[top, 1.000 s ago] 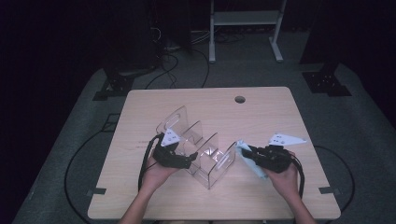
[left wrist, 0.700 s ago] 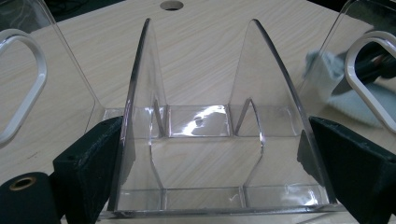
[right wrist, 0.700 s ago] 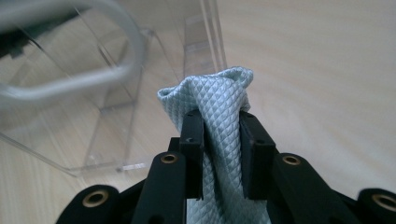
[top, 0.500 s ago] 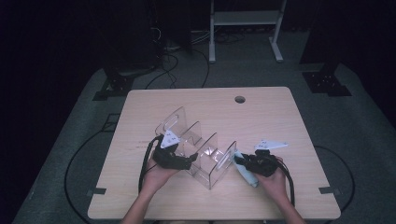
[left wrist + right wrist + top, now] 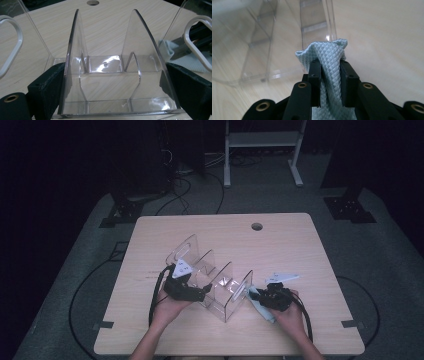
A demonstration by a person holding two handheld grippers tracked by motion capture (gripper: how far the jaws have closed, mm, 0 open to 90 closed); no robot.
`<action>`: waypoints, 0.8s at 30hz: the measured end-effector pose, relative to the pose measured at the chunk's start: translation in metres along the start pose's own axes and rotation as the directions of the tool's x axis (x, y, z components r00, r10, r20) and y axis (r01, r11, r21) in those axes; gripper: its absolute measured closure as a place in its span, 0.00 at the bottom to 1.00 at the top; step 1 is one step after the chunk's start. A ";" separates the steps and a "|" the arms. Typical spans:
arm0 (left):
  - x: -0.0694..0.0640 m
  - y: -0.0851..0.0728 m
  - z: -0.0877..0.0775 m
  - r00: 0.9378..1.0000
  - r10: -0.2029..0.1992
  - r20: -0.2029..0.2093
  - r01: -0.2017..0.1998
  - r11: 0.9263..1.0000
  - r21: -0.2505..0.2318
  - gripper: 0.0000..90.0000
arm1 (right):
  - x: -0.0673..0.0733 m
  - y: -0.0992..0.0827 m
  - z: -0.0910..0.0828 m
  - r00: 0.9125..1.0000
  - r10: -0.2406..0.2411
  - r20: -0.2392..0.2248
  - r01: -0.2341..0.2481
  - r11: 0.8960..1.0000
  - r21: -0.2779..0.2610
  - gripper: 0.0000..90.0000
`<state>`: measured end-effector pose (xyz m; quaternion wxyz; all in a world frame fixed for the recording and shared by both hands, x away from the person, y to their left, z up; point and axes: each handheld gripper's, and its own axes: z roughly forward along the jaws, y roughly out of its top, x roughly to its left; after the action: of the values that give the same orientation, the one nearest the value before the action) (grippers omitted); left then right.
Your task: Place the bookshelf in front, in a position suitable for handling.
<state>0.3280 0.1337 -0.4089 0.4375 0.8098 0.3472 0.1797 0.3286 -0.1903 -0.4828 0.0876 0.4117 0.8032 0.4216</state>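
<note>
- The clear acrylic rack (image 5: 212,282) stands on the wooden table (image 5: 300,250), a little toward the person's side of its middle, running slantwise between the two hands.
- The left gripper (image 5: 186,290) sits at the rack's left side; in the left gripper view its fingers (image 5: 48,85) are spread wide and press from outside on two of the rack's upright dividers, so the rack is clamped between them.
- In that same view the rack's low cross walls and the compartments between the dividers lie straight ahead, with bare tabletop showing through the plastic.
- The rack's two end panels have white-edged handle cut-outs (image 5: 10,45), one at each edge of the left gripper view.
- The right gripper (image 5: 272,297) rests low at the rack's right end, just beside the nearest panel.
- Its fingers (image 5: 315,75) are drawn close together and pinch a pale blue quilted cloth (image 5: 325,57), which bunches up above the tips.
- In the high view the cloth (image 5: 260,306) hangs down below the gripper to the table, near the rack's corner.
- A round cable hole (image 5: 257,226) lies near the table's far edge, well apart from the rack.
- Beyond the table stand a white frame (image 5: 260,150) and cables (image 5: 190,185) on the grey floor.
</note>
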 end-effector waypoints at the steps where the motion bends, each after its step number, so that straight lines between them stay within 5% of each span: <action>1: 0.000 0.000 0.000 1.000 0.000 -0.001 0.000 1.000 0.000 0.08 | 0.001 0.002 -0.004 1.000 0.007 -0.003 -0.007 1.000 -0.025 0.82; 4: -0.001 0.000 0.001 1.000 -0.005 -0.002 0.005 1.000 -0.004 0.08 | 0.003 0.004 -0.005 1.000 -0.016 0.010 0.016 1.000 -0.025 0.82; 10: -0.001 0.001 0.000 1.000 -0.003 -0.005 0.003 1.000 0.006 0.08 | -0.003 -0.003 0.007 0.999 0.035 -0.026 -0.034 0.998 0.044 0.81; 13: -0.001 0.001 0.000 1.000 -0.003 -0.007 0.003 1.000 0.009 0.08 | -0.001 0.004 -0.006 0.999 0.034 -0.022 -0.034 0.999 -0.024 0.81; 14: -0.001 0.001 0.001 1.000 -0.003 -0.007 0.003 1.000 0.008 0.08 | 0.004 0.014 -0.021 1.000 0.007 -0.020 -0.009 0.995 -0.104 0.81; 17: -0.001 0.001 0.001 1.000 -0.005 -0.002 0.005 1.000 0.002 0.08 | 0.010 0.024 -0.034 0.999 -0.015 -0.035 0.009 0.985 -0.173 0.81; 22: -0.003 0.002 0.002 1.000 -0.005 -0.006 0.005 1.000 0.008 0.08 | 0.006 0.020 -0.027 0.999 -0.006 -0.037 0.001 0.991 -0.132 0.81; 24: -0.003 0.002 0.002 1.000 -0.002 -0.004 0.002 1.000 0.008 0.08 | 0.006 0.026 -0.034 0.999 -0.007 -0.032 0.002 0.987 -0.161 0.81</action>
<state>0.3278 0.1302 -0.4084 0.4340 0.8107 0.3496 0.1795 0.3235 -0.1985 -0.4406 0.1085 0.3946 0.7687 0.4915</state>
